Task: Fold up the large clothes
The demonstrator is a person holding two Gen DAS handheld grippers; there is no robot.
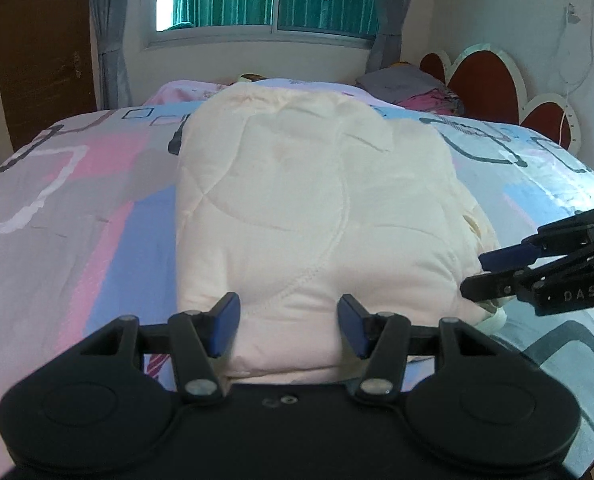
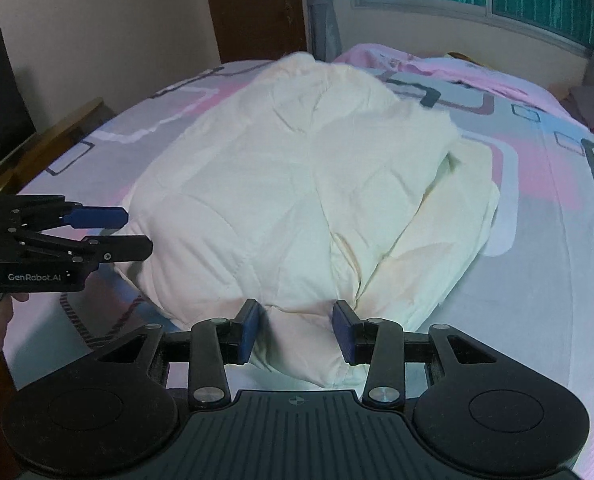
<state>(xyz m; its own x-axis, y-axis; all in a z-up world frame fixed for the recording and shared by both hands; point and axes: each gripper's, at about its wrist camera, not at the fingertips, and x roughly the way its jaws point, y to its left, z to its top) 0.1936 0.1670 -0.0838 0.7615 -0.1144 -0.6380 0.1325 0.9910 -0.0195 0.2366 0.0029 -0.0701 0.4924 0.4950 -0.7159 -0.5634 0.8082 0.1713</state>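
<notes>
Quilt (image 1: 309, 200), cream, padded, folded on bed (image 1: 77, 208): soft, bulky, light-looking. Left claw (image 1: 289, 326) and right claw (image 2: 299, 330) both released, near edge bulging between their pads. Grab thick corners around 6 o'clock.

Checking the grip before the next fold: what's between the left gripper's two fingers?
The near edge of the cream quilt lies between the left gripper fingers, as the left wrist view shows; whether they pinch it is unclear.
</notes>
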